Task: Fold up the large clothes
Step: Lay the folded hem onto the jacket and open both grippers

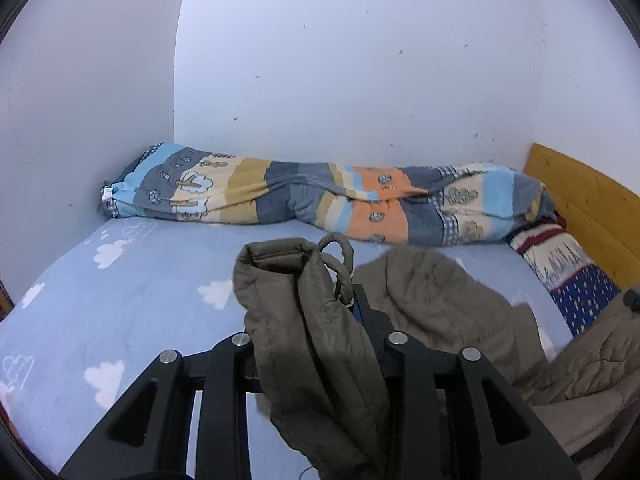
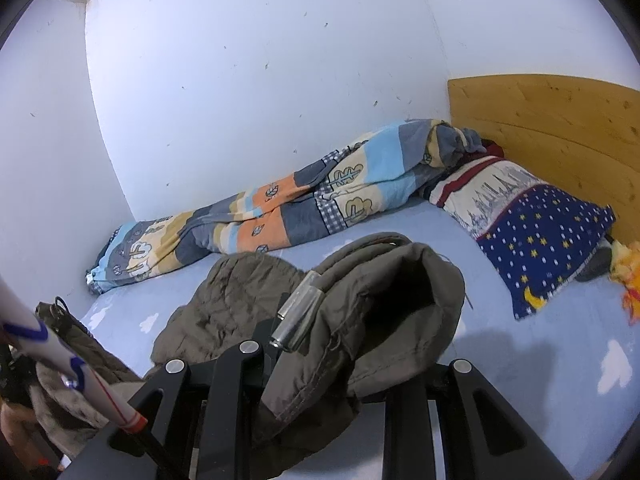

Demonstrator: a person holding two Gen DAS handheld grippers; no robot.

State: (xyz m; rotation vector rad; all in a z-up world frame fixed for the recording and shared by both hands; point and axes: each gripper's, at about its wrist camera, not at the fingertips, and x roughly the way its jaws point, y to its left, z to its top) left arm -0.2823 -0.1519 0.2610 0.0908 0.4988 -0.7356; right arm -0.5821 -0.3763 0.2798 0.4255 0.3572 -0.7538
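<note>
status: early stage, garment gathered and raised, no fold completed. the olive padded jacket [image 1: 320, 320] is held off the light blue cloud-print sheet [image 1: 120, 280] by both tools, with its middle sagging between them and part of it resting on the sheet. the left gripper [image 1: 320, 340] is pinching a cuff-like end of the jacket that carries a small hanging loop [image 1: 340, 256]; the fabric drapes over and between the jaws, so the pad contact itself is hidden, but the cloth stands up from the jaws as a gripped edge would. in the right wrist view the right gripper [image 2: 332, 360] is closed on another open-ended part of the jacket [image 2: 360, 300], probably the other sleeve or a hem corner, with a metal cylinder [image 2: 298, 312] of unclear purpose lying against it; here too the fingertips are covered by cloth. the rolled patterned duvet [image 1: 320, 200] lies along the wall, well apart from the work area, and the star-print pillow [image 2: 540, 232] sits by the wooden headboard [image 2: 560, 120]. judged from this layout, the jacket is still crumpled and not spread flat: no crease line, no stacked layers, no tidy rectangle is visible. remaining work appears to be: lay the garment flat on the sheet, bring the sleeves inward, then fold the body over. risk: thick padding may slip out of a shallow pinch.
</note>
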